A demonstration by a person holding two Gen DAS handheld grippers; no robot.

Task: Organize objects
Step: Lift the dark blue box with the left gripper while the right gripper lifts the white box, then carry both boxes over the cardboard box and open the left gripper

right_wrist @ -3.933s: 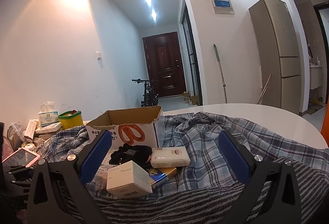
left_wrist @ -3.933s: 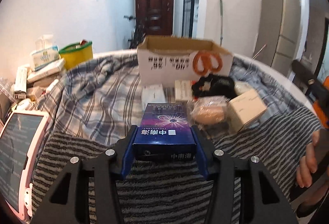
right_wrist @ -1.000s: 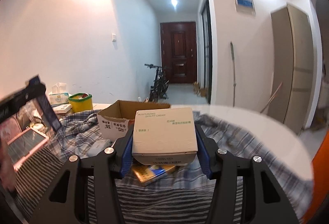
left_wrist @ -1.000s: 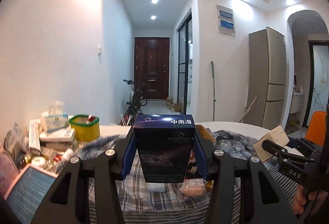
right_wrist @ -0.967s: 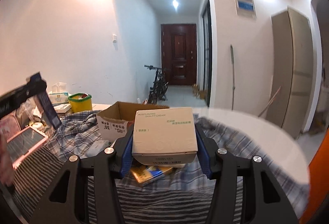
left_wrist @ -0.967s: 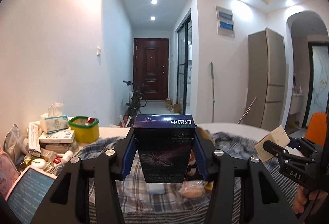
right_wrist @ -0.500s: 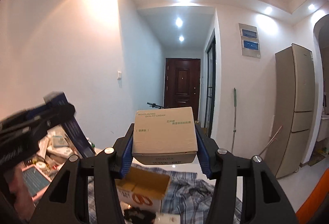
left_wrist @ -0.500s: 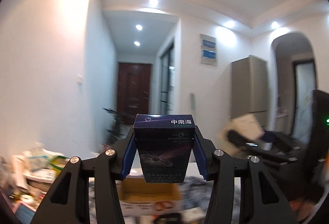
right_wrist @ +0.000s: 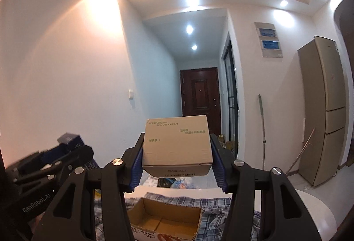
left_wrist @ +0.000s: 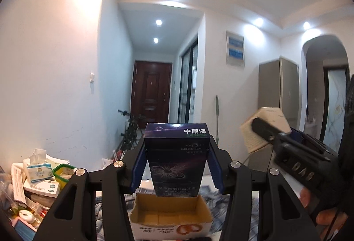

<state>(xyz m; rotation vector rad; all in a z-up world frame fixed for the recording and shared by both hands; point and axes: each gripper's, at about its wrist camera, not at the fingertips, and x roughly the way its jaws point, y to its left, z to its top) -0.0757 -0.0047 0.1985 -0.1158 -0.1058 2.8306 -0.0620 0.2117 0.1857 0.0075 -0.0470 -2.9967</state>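
The left gripper (left_wrist: 177, 165) clamps a dark blue carton (left_wrist: 176, 159) and the right gripper (right_wrist: 177, 165) a white cream box (right_wrist: 177, 144), both above the open cardboard box (left_wrist: 169, 214), its front cut off below.

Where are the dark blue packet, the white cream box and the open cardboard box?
dark blue packet (left_wrist: 176, 161), left wrist view, front face.
white cream box (right_wrist: 177, 143), right wrist view, front face.
cardboard box (left_wrist: 170, 227), left wrist view, front wall.

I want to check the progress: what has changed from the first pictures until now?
The right gripper, open before, has taken the white cream box from the table. Both grippers rose: the cardboard box now shows low below them. The left gripper keeps its grip on the dark blue pack. The cardboard box looks unmoved.
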